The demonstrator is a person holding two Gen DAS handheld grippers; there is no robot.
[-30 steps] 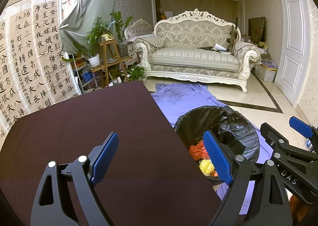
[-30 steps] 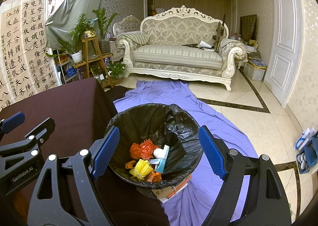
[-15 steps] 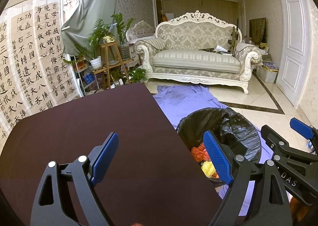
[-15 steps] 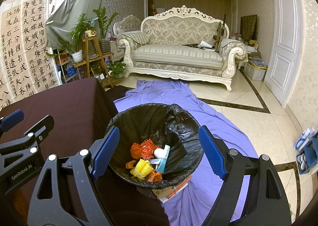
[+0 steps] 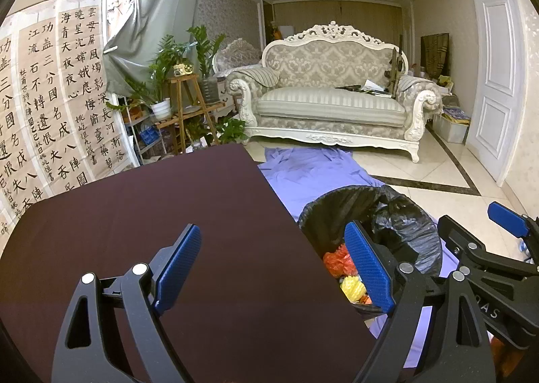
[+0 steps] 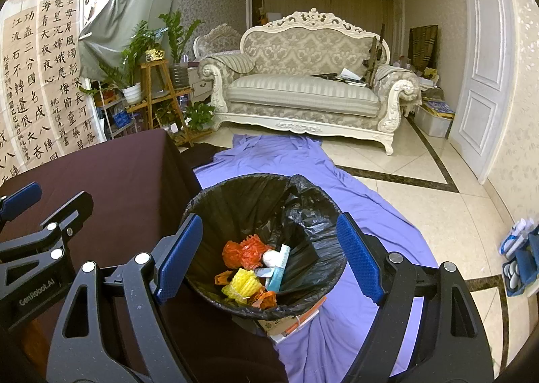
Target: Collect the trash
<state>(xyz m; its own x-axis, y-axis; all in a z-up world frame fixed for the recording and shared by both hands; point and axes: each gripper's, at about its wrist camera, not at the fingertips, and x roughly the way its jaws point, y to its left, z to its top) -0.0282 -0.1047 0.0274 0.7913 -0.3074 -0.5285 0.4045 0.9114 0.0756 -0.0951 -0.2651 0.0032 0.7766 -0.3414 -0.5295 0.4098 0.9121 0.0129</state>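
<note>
A bin lined with a black bag (image 6: 266, 211) stands on the floor beside the table; it also shows in the left wrist view (image 5: 380, 214). Inside lie orange foam netting (image 6: 244, 253), a yellow foam net (image 6: 244, 283), a white and blue tube (image 6: 279, 266) and other scraps. My right gripper (image 6: 269, 258) is open and empty, held above the bin. My left gripper (image 5: 274, 268) is open and empty above the dark maroon table top (image 5: 151, 214), left of the bin.
A purple sheet (image 6: 337, 187) covers the floor under the bin. A white sofa (image 6: 303, 93) stands at the back, a plant stand (image 6: 158, 93) to its left, a white door (image 6: 485, 72) on the right. A cardboard box (image 6: 293, 320) lies under the bin.
The left wrist view has shifted slightly, with the table and bin a little lower and further right in it. The right gripper has stayed almost still. Both grippers remain open.
</note>
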